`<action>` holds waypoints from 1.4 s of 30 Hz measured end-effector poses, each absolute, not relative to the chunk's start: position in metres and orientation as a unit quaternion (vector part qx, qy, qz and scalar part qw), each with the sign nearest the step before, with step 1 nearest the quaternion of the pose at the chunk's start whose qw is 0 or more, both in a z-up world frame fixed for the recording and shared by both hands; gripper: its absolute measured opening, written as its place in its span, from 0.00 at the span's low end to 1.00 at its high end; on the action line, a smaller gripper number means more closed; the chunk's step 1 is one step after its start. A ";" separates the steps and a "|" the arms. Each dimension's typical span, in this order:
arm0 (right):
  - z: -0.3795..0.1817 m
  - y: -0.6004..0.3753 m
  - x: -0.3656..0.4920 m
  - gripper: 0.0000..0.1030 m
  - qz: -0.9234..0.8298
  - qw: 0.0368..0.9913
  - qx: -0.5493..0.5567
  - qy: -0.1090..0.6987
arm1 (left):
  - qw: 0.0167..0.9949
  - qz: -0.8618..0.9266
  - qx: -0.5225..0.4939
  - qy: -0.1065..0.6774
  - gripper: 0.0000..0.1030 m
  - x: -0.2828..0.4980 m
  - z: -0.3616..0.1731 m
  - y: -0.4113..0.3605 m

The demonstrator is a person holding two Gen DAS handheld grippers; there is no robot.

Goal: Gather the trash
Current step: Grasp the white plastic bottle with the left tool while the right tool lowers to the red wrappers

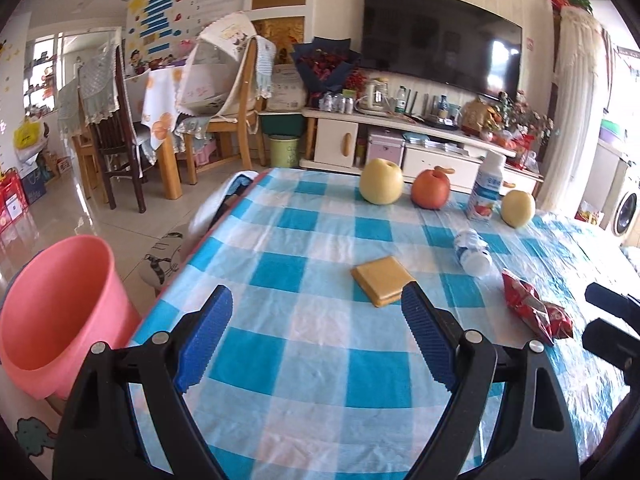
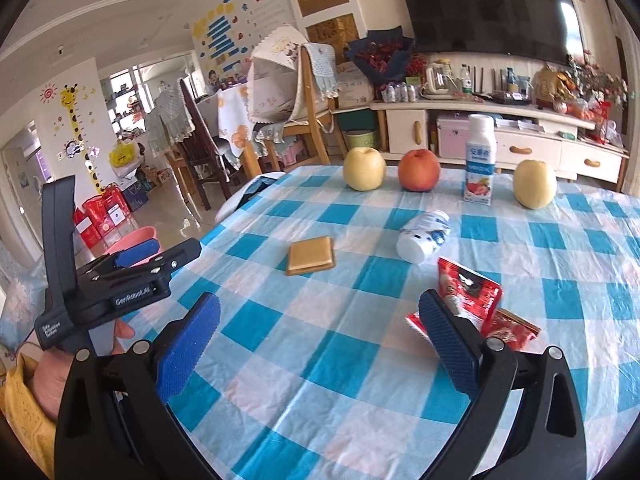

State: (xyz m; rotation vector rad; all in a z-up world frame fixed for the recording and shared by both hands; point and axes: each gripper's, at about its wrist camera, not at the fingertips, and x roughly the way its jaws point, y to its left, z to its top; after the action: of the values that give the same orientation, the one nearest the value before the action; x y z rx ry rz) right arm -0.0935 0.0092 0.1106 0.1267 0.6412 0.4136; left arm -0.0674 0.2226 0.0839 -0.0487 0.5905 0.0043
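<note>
On the blue checked tablecloth (image 1: 320, 360) lie a flat tan square packet (image 1: 383, 275) (image 2: 310, 255), a tipped white bottle (image 1: 473, 251) (image 2: 423, 235) and a crumpled red wrapper (image 1: 534, 305) (image 2: 476, 300). My left gripper (image 1: 316, 312) hovers open above the cloth, the tan packet just beyond its right finger. My right gripper (image 2: 320, 316) is open too, its right finger beside the red wrapper. A pink bucket (image 1: 60, 312) (image 2: 134, 238) stands on the floor left of the table.
Two yellow apples (image 2: 364, 168) (image 2: 535, 183), a red apple (image 2: 419, 169) and an upright drink bottle (image 2: 479, 159) line the table's far edge. Chairs (image 1: 120, 120), a small stool (image 1: 166, 258) and a TV cabinet (image 1: 420, 140) stand beyond. A hand (image 2: 52, 380) holds the left gripper.
</note>
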 end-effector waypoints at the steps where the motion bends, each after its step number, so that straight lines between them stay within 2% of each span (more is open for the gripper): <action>1: 0.111 0.005 -0.093 0.95 0.198 0.926 0.063 0.314 | 0.956 -0.001 -0.021 0.293 0.84 -0.066 0.083 0.217; 16: 0.115 -0.041 -0.086 0.95 0.140 0.937 0.046 0.316 | 0.949 -0.051 0.022 0.311 0.84 -0.054 0.069 0.150; 22: 0.098 -0.094 -0.070 0.95 0.077 0.919 0.114 0.368 | 0.944 -0.076 0.036 0.320 0.84 -0.029 0.068 0.116; 32: 0.072 -0.126 -0.059 0.95 0.058 0.890 0.152 0.426 | 0.915 -0.129 0.103 0.368 0.84 0.048 0.055 0.025; 35: 0.066 -0.123 -0.056 0.92 0.074 0.884 0.161 0.433 | 0.903 -0.132 0.090 0.400 0.84 0.074 0.045 0.013; 37: 0.063 -0.119 -0.054 0.70 0.082 0.880 0.159 0.440 | 0.899 -0.128 0.085 0.411 0.84 0.088 0.040 0.008; 42: 0.053 -0.114 -0.050 0.66 0.093 0.870 0.162 0.456 | 0.889 -0.116 0.067 0.438 0.84 0.112 0.025 0.007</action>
State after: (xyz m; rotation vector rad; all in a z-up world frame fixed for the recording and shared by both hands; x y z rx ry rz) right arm -0.0500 -0.1141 0.0527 0.3392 0.9534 0.1949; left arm 0.1118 0.0069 0.0247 0.1396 0.9104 -0.2411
